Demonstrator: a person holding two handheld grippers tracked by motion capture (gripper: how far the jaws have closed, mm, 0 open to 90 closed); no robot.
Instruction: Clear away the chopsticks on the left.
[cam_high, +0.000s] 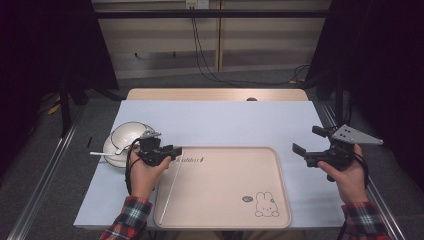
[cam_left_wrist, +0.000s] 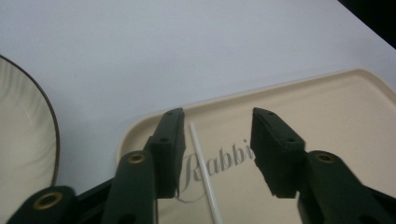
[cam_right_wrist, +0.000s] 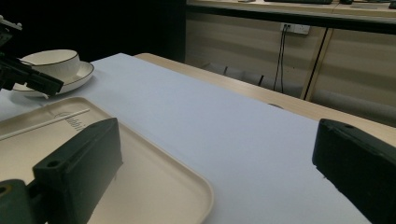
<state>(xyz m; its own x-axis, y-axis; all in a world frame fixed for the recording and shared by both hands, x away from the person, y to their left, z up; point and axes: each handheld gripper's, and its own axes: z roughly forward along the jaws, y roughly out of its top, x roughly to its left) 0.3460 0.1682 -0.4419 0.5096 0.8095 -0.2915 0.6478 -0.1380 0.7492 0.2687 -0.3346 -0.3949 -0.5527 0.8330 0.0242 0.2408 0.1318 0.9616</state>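
Note:
A thin white stick (cam_high: 170, 185) lies along the left side of the beige rabbit tray (cam_high: 225, 190). My left gripper (cam_high: 172, 151) hovers over the tray's far left corner. In the left gripper view its jaws (cam_left_wrist: 218, 116) stand apart with the stick (cam_left_wrist: 203, 172) lying on the tray (cam_left_wrist: 327, 107) between them, close to the left jaw, and neither pad presses it. My right gripper (cam_high: 306, 140) is held off the tray's right edge, wide open with nothing between its jaws (cam_right_wrist: 217, 140). The right gripper view has the stick (cam_right_wrist: 46, 122) on the tray (cam_right_wrist: 140, 158).
A white bowl (cam_high: 127, 136) sits on a plate (cam_high: 111, 152) left of the tray, close behind my left hand; a white handle (cam_high: 97, 154) juts out leftward. The same bowl (cam_right_wrist: 51, 63) is far left in the right gripper view. Pale sheet (cam_high: 225, 122) covers the table.

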